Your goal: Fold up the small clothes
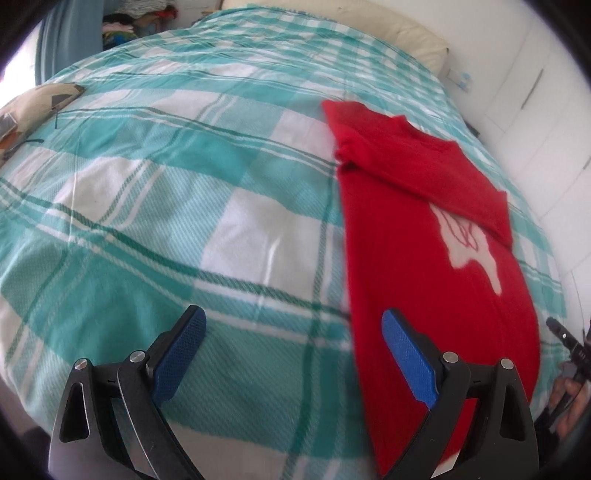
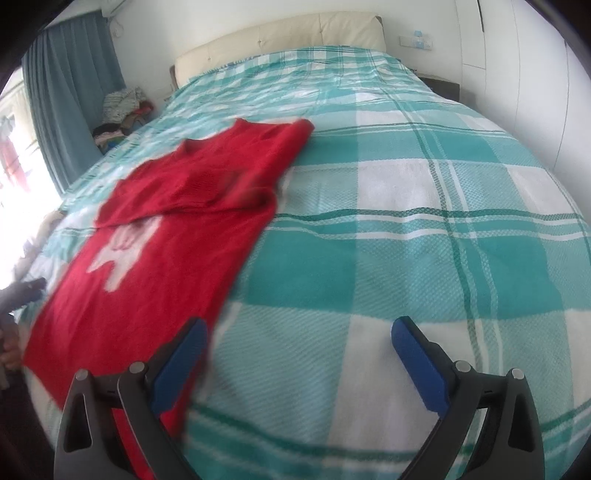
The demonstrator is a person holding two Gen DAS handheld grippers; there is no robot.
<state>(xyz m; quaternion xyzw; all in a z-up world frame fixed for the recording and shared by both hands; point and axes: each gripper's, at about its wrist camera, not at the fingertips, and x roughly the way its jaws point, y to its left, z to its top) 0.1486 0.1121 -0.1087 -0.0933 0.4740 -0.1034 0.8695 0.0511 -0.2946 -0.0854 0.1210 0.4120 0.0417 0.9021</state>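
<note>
A small red knit sweater (image 1: pixel 436 258) with a white figure on its front lies flat on the bed, both sleeves folded across its chest. It also shows in the right wrist view (image 2: pixel 159 236). My left gripper (image 1: pixel 293 325) is open and empty above the sweater's left hem edge, its right finger over the red cloth. My right gripper (image 2: pixel 299 332) is open and empty above the sweater's right hem edge, its left finger over the cloth. The right gripper's body shows at the right edge of the left wrist view (image 1: pixel 569 343).
The bed carries a teal and white checked cover (image 2: pixel 424 229). A cream headboard (image 2: pixel 280 33) stands at the far end, a blue curtain (image 2: pixel 70 85) and a heap of clothes (image 2: pixel 122 110) at the left, white wardrobe doors (image 2: pixel 535 55) at the right. A patterned cushion (image 1: pixel 33 110) lies at the left.
</note>
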